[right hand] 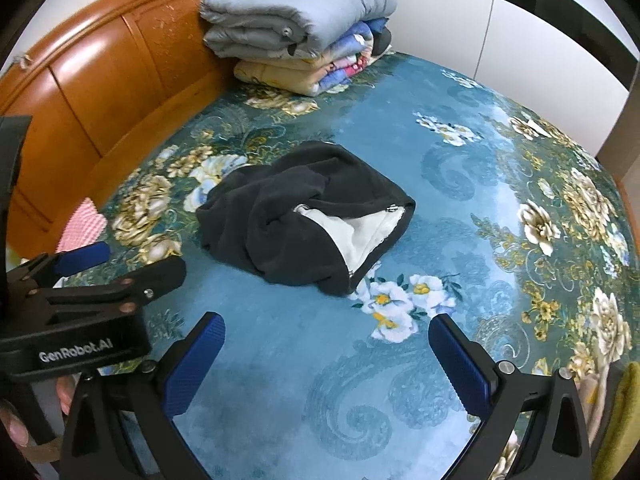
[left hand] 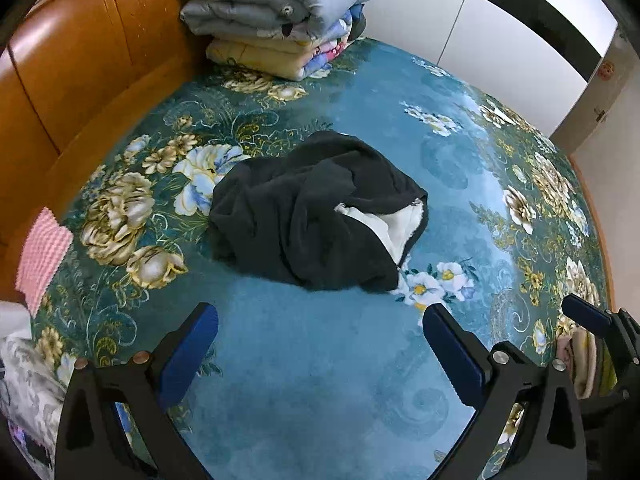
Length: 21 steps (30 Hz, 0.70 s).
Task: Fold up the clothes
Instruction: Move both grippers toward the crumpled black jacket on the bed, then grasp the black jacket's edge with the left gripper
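Observation:
A crumpled black fleece garment (left hand: 312, 212) with a white lining lies in a heap in the middle of the bed; it also shows in the right wrist view (right hand: 296, 216). My left gripper (left hand: 320, 320) is open and empty, above the bedspread short of the garment's near edge. My right gripper (right hand: 326, 328) is open and empty, also short of the garment. The left gripper's body (right hand: 80, 304) shows at the left of the right wrist view. One finger of the right gripper (left hand: 588, 314) shows at the right edge of the left wrist view.
The bed has a teal floral bedspread (left hand: 360, 360). A stack of folded quilts (left hand: 276, 16) sits at the far corner against the orange wooden headboard (left hand: 80, 60). A pink cloth (left hand: 42, 256) lies at the left edge. White wardrobe doors (left hand: 500, 40) stand behind the bed.

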Each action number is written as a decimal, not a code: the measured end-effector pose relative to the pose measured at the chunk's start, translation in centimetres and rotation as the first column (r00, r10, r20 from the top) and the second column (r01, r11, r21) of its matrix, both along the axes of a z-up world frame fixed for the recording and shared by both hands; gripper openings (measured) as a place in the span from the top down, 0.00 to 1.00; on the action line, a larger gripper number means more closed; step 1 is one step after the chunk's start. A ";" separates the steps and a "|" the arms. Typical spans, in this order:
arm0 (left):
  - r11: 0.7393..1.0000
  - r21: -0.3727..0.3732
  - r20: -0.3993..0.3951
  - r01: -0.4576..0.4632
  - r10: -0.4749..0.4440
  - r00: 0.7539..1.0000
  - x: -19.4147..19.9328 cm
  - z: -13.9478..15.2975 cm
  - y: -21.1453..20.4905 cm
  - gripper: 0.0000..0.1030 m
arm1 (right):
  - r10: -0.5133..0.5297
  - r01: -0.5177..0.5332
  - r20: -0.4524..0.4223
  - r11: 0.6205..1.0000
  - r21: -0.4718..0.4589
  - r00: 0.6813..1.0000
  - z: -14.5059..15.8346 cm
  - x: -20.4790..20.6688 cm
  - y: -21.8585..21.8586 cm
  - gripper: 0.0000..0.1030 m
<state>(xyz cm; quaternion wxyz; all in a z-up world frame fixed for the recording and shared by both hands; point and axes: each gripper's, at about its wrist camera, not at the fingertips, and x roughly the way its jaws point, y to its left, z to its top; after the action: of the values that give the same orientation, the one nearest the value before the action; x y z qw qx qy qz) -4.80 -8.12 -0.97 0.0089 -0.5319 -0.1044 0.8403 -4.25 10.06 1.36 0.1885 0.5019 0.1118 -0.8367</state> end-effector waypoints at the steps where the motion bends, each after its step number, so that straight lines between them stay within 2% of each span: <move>1: 1.000 -0.001 0.001 0.008 -0.008 1.000 -0.5 -0.3 -0.6 0.01 | -0.011 0.011 0.009 1.000 0.012 1.000 -0.3 -0.5 -0.7 0.00; 5: 1.000 0.008 0.011 0.018 -0.019 1.000 -1.9 -2.0 -3.5 0.01 | -0.037 0.034 0.043 0.997 0.065 0.998 -1.6 -2.1 -3.4 0.00; 12: 0.998 0.070 0.078 0.004 -0.010 0.997 -4.1 -6.7 -7.7 0.01 | -0.019 -0.001 0.121 0.987 0.163 0.992 -4.6 -4.1 -8.1 0.00; 21: 0.991 0.127 0.159 -0.046 0.026 0.987 -7.2 -11.7 -9.6 0.01 | 0.017 -0.068 0.204 0.966 0.249 0.979 -8.4 -6.8 -11.1 0.00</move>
<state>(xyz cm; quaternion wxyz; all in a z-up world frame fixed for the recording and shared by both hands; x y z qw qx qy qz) -12.04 -17.72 -12.62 0.0203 -0.5929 -0.1692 0.7871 -11.03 -1.06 -7.03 0.1509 0.6010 0.2096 -0.7564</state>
